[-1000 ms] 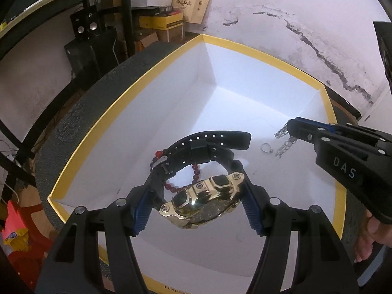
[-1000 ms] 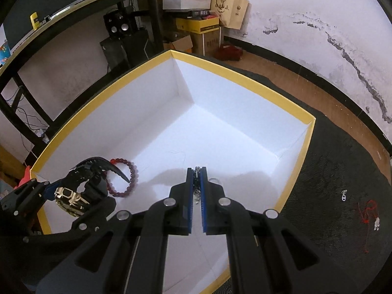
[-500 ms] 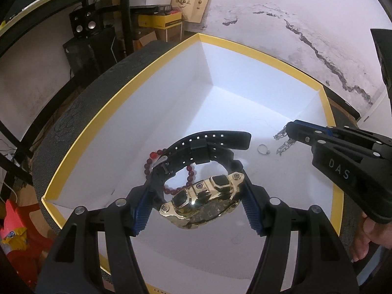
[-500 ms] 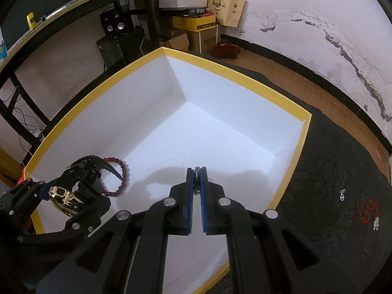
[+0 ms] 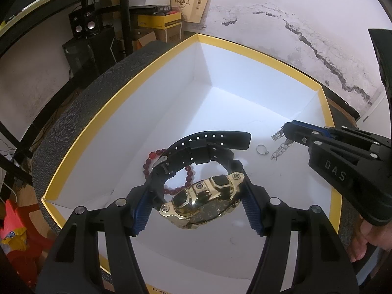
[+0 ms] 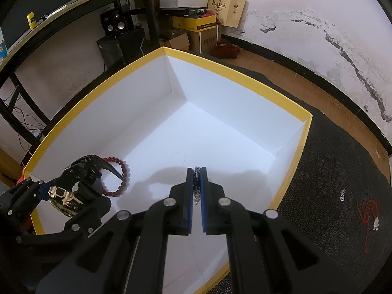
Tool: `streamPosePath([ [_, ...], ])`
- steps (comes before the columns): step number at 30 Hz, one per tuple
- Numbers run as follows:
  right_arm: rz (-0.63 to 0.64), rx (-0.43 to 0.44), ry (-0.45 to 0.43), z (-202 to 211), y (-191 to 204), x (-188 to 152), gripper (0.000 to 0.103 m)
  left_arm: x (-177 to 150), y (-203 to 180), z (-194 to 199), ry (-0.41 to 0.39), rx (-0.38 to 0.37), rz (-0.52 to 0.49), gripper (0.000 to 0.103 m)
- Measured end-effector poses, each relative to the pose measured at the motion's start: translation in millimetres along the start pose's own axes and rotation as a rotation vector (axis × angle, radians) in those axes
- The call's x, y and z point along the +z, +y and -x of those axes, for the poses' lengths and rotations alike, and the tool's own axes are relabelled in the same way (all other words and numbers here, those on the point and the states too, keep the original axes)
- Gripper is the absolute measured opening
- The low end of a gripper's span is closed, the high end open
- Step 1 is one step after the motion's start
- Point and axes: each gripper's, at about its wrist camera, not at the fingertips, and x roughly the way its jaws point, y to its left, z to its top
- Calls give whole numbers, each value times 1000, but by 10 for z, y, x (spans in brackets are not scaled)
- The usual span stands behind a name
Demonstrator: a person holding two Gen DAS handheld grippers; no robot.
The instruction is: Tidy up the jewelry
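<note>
A white box with a yellow rim (image 5: 257, 51) (image 6: 235, 66) fills both views. My left gripper (image 5: 196, 210) is shut on a gold watch with a black strap (image 5: 205, 201), held over the box floor; it also shows in the right wrist view (image 6: 63, 198). A red bead bracelet (image 5: 169, 171) (image 6: 120, 176) lies on the floor under the strap. My right gripper (image 6: 196, 196) (image 5: 286, 128) is shut on a silver chain (image 5: 279, 144) (image 6: 196, 183) that hangs into the box. A small silver ring (image 5: 261, 150) lies beside the chain.
The box sits on a dark patterned mat (image 6: 338, 171). A red string piece (image 6: 367, 210) and a small silver charm (image 6: 342, 194) lie on the mat to the right of the box. Cartons (image 6: 203, 29), speakers and a desk stand behind.
Both grippers have drawn back a little from the box's far corner, each keeping its hold. The bracelet and ring have not moved on the floor.
</note>
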Motion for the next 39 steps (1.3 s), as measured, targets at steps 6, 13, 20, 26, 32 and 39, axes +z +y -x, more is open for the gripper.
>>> streamPosePath([
  [6,1,-2,-4,-13,26,15,6,-4,-18,-2,0,-1,1,63],
  [13,1,-15,-16,4,66,55,6,22,-22,16,2,-4,-8,64],
  [20,-48,-6,-104,218,-3,152,97,59,-28,177,-44,8,11,94],
  [26,-39,-14,-127,366,18,179,97,34,-95,250,-56,-12,3,97],
  [32,-44,-9,-150,660,-50,75,97,15,-111,330,-75,-13,9,97],
  [39,-40,-67,-259,1446,-458,-479,97,-56,-293,472,-111,-20,-20,97],
])
